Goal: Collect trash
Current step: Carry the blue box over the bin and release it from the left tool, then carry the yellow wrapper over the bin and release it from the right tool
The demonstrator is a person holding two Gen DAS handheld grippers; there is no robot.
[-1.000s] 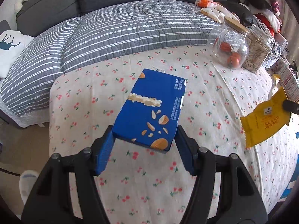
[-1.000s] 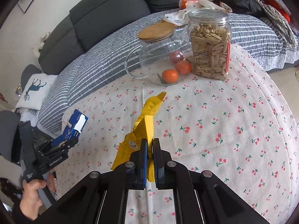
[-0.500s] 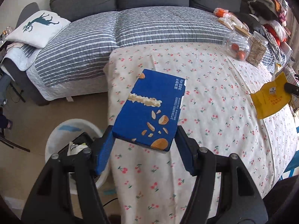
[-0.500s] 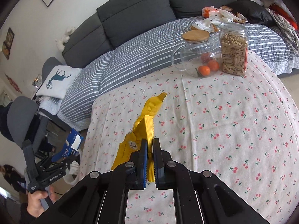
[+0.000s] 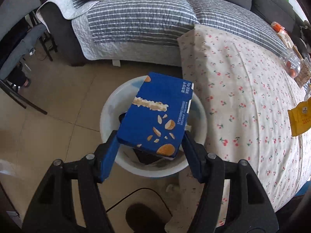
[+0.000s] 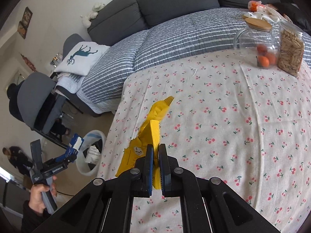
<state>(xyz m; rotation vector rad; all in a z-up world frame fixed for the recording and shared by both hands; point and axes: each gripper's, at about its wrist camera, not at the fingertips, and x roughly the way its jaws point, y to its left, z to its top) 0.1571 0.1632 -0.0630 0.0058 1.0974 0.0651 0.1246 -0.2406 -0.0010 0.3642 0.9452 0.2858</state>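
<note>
Left gripper point(image 5: 150, 145) clamped on blue box point(image 5: 157, 114), both blue fingers point(image 5: 108, 155) pressed against its near end, box tilted up and away. Held directly above white bin point(image 5: 108, 112), which stands on tiled floor point(image 5: 58, 104) just beside hanging edge of cherry-print cloth point(image 5: 243, 97). Paper and dark scraps inside bin, partly hidden under box. Black cable on floor near bin. Same gripper point(image 6: 72, 151) visible from right wrist view at far left, gripped by bare hand point(image 6: 39, 196), box point(image 6: 76, 141) raised over bin point(image 6: 85, 167).

Right gripper point(image 6: 154, 167) pinched tight on yellow wrapper point(image 6: 147, 134), fingers nearly together with crimped edge of wrapper standing upright between them. Wrapper suspended above cloth-covered table point(image 6: 233, 126), its torn tip pointing away. From left wrist view, wrapper point(image 5: 300, 116) at far right edge.

Glass jug point(image 6: 256, 46) with wooden lid and orange fruit inside, at far side of table, touching or just beside clear jar of seeds point(image 6: 290, 54). Behind, grey sofa point(image 6: 175, 2) draped with striped quilt point(image 6: 165, 40); white deer-print cushion point(image 6: 81, 58) at its left end.
</note>
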